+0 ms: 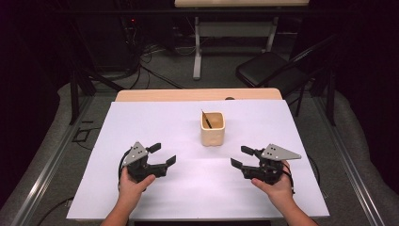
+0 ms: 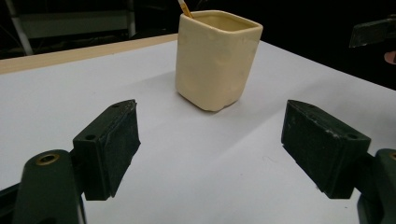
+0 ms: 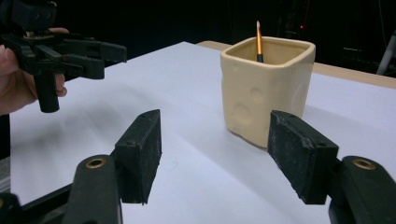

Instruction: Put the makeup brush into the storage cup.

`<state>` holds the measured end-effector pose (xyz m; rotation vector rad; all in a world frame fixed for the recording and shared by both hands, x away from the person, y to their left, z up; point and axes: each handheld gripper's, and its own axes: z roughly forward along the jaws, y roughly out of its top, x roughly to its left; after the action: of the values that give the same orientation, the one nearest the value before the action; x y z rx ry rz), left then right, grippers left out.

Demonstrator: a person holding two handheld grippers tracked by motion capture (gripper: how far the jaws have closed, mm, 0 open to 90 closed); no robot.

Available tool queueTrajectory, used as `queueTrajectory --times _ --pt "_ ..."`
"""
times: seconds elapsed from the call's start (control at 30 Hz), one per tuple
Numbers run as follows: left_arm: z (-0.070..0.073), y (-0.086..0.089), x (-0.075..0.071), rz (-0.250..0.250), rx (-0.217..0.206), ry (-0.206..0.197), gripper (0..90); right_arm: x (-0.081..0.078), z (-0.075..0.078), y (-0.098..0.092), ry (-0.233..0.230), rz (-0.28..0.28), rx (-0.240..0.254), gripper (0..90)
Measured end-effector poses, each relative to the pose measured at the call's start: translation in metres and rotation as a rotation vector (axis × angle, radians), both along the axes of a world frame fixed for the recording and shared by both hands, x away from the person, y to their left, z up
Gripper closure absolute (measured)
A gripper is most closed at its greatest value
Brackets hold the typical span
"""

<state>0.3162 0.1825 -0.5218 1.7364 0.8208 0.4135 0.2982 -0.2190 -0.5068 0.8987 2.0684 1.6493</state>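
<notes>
A cream square cup (image 1: pixel 213 128) stands upright near the middle of the white table (image 1: pixel 155 122), with a thin orange-and-black brush (image 1: pixel 206 119) leaning inside it. My left gripper (image 1: pixel 162 154) hovers open to the cup's front left, nothing between its jaws. My right gripper (image 1: pixel 240 157) is open at the cup's front right, also holding nothing. In the left gripper view the cup (image 2: pixel 215 58) sits ahead between the wide-apart pads (image 2: pixel 114 147). In the right gripper view the cup (image 3: pixel 265 88) and brush (image 3: pixel 258 41) stand just beyond the pads (image 3: pixel 299 154), with the left gripper (image 3: pixel 60 53) farther off.
A wooden strip (image 1: pixel 197 94) runs along the table's far edge. Beyond it stand a black folding chair (image 1: pixel 270 70) and another table's legs (image 1: pixel 197 52). Cables lie on the floor at the back left.
</notes>
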Motion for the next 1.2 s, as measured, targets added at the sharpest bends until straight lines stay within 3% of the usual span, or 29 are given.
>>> queueTrajectory --times 0.3,1.2 --pt "-0.001 -0.001 0.0 -0.008 0.004 0.005 19.2 -0.004 -0.008 0.001 -0.018 0.01 -0.052 35.1" --pt "-0.003 -0.003 0.0 -0.016 0.014 0.007 19.2 -0.007 -0.021 0.006 0.02 0.037 -0.051 35.3"
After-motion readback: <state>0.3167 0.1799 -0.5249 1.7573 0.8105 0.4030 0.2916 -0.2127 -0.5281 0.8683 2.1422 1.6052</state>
